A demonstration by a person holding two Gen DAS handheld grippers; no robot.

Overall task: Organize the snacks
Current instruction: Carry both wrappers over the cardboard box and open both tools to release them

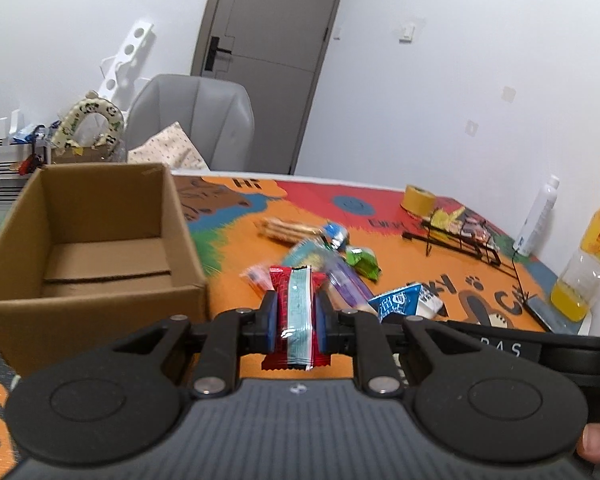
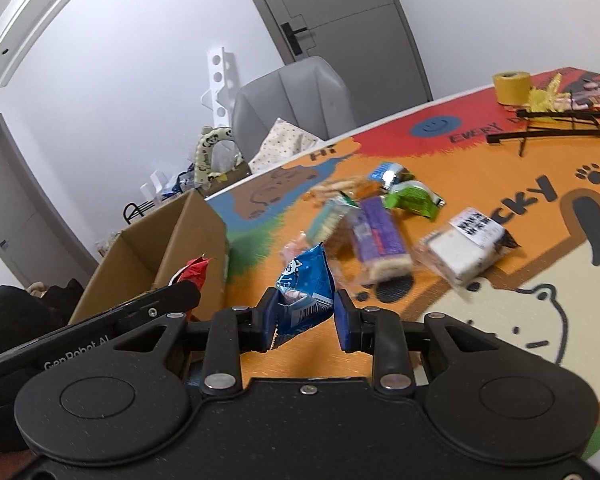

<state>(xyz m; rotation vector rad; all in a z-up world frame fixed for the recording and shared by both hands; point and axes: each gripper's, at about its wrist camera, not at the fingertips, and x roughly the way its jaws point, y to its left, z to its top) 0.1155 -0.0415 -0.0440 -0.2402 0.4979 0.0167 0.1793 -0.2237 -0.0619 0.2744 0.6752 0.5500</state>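
Observation:
My left gripper [image 1: 296,302] is shut on a red snack packet [image 1: 294,320] with a pale blue strip, held above the table beside the open cardboard box [image 1: 100,240]. My right gripper [image 2: 306,302] is shut on a blue packet [image 2: 306,280], also lifted off the table. In the right wrist view the red packet [image 2: 194,274] pokes out in front of the box [image 2: 160,248]. Loose on the mat lie a purple packet [image 2: 380,240], a white wrapped cake [image 2: 464,244], a green packet [image 2: 412,198], a teal packet [image 2: 328,216] and biscuit sticks [image 1: 288,230].
The table carries a colourful cartoon mat [image 1: 400,248]. At its far side stand a yellow tape roll [image 1: 418,200] and a black wire rack [image 1: 460,236] with snacks. A white bottle [image 1: 540,216] and an orange juice bottle [image 1: 588,256] stand at the right. A grey chair [image 1: 196,120] is behind the table.

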